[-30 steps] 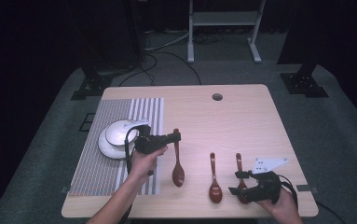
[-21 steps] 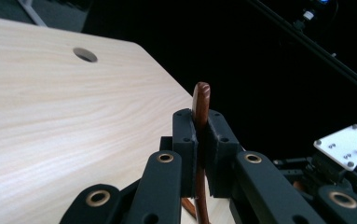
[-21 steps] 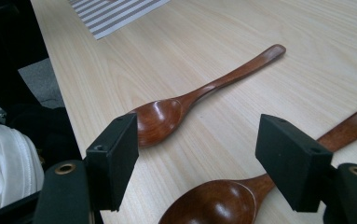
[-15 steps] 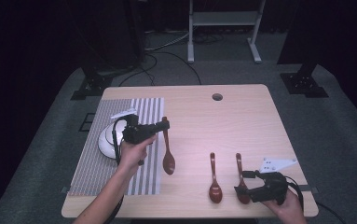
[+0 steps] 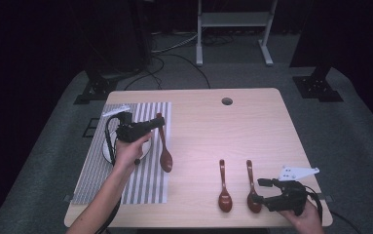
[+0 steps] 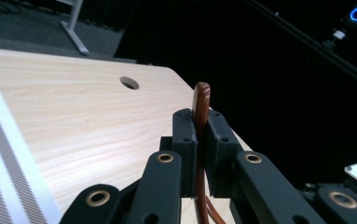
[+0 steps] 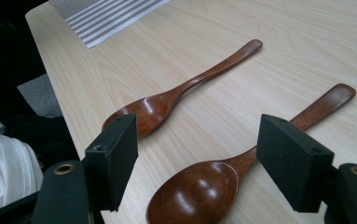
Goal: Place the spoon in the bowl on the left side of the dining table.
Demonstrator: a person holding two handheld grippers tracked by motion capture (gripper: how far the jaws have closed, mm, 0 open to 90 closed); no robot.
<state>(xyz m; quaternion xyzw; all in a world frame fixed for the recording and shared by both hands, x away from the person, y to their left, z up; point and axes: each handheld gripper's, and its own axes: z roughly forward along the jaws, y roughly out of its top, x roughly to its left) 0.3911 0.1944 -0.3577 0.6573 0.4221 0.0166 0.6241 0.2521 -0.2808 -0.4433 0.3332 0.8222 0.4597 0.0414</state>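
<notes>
Right gripper view: glossy wooden spoons [image 7: 192, 193]

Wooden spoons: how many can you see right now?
3. One spoon is held in the left gripper over the striped mat; two lie side by side on the table: and.

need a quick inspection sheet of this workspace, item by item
surface: light wooden table with a round hole near the far edge; striped placemat on its left part
job's things: three wooden spoons; one held spoon hangs bowl-down over the placemat edge; middle spoon and right spoon lie flat
clutter: white dish on the placemat, mostly hidden by the hand
grippers: left tool shut on the held spoon's handle; right tool open around the right spoon's bowl
cables: floor cables behind the table
surroundings: dark room, grey floor, white frame
</notes>
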